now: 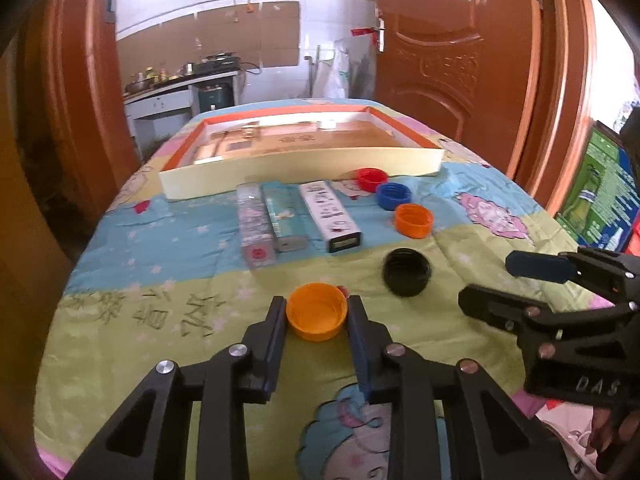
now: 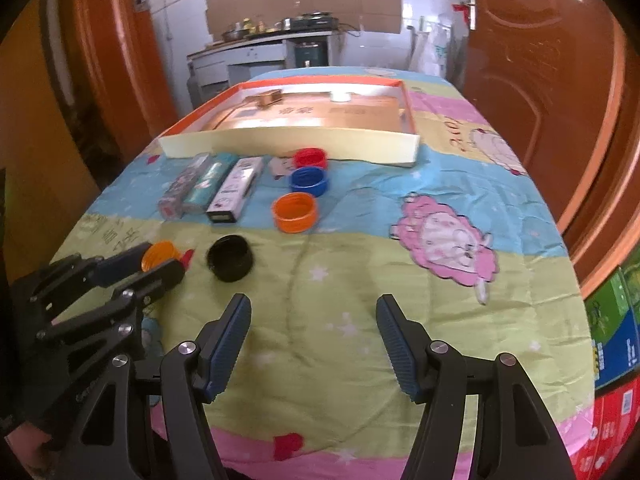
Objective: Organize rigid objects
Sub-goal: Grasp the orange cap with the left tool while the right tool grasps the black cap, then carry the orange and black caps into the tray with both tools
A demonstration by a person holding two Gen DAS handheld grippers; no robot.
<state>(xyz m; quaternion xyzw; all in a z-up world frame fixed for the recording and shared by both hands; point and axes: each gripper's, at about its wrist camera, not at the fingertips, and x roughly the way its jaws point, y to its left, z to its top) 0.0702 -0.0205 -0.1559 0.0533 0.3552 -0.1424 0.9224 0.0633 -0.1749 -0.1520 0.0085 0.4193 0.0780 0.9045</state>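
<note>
With the left tongs (image 1: 316, 312) closed onto the light-orange round plastic cap (image 1: 316, 317) on the cartoon-print tabletop (image 1: 168, 336) and the right tongs (image 2: 314, 320) wide and empty, lift straight, clearing the black round cap (image 1: 407, 271), toward the cap row.

A home; kitchen counter (image 1: 176, 88) with pots beyond wooden doors (image 1: 460, 60).

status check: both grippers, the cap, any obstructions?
Left gripper fingers shut on yellow-orange cap. Right gripper open, empty, over the cloth. Black cap close by on the right; nothing else crowding.
</note>
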